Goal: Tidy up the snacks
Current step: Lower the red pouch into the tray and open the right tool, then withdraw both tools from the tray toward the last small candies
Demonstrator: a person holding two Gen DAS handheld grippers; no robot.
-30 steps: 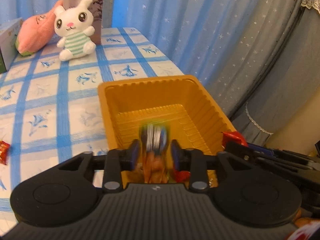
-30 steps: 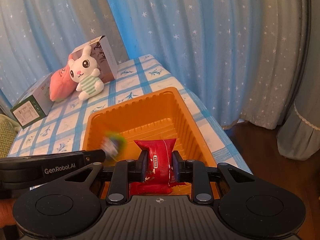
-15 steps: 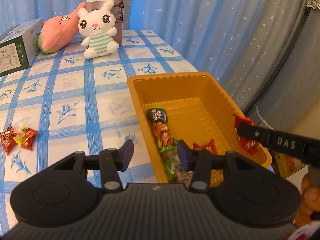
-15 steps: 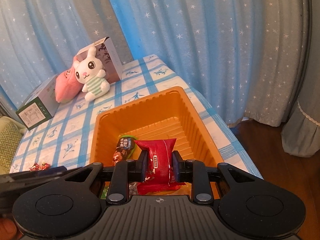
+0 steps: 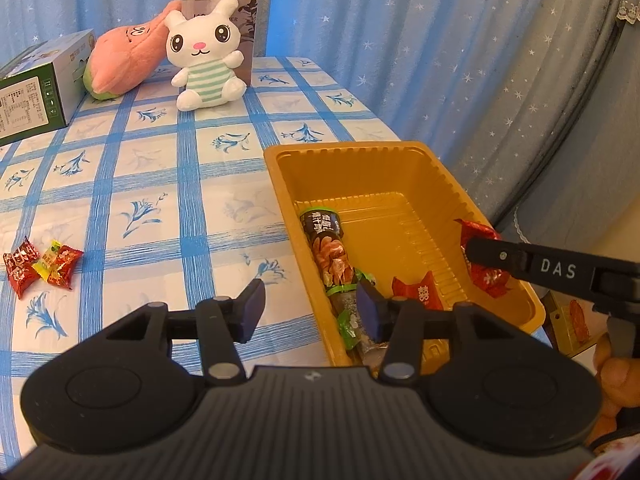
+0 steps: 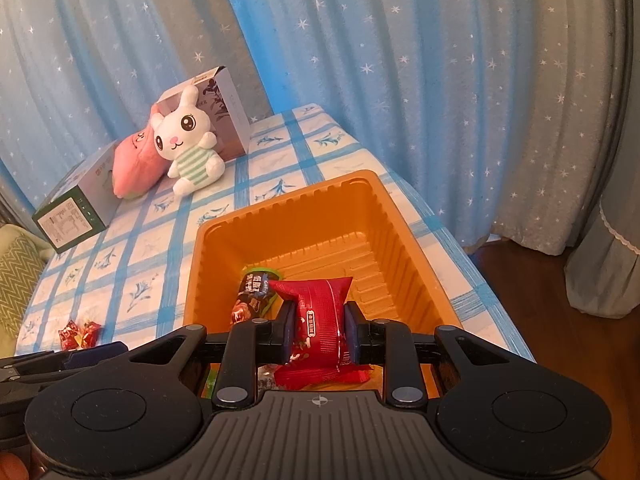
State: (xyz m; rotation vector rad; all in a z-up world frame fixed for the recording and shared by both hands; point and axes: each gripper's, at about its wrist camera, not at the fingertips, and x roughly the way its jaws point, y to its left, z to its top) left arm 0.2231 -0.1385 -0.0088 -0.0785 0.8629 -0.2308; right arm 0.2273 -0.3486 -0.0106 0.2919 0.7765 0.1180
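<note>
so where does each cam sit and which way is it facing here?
Left wrist: on the left gripper, angled down over the table beside the orange tray; its open fingers show, and the right gripper at the right edge.
Right wrist: on the right gripper, looking down into the tray; fingers shut on a red packet.
Shared: tray, long snack stick, bunny plush, loose candies.

Tray [image 5: 460,188] on desk [image 5: 160,184], right side; long packet [image 5: 330,248] inside along left wall. Two candies [image 5: 40,268] left. Plush rabbit [image 5: 204,56], boxes behind.
</note>
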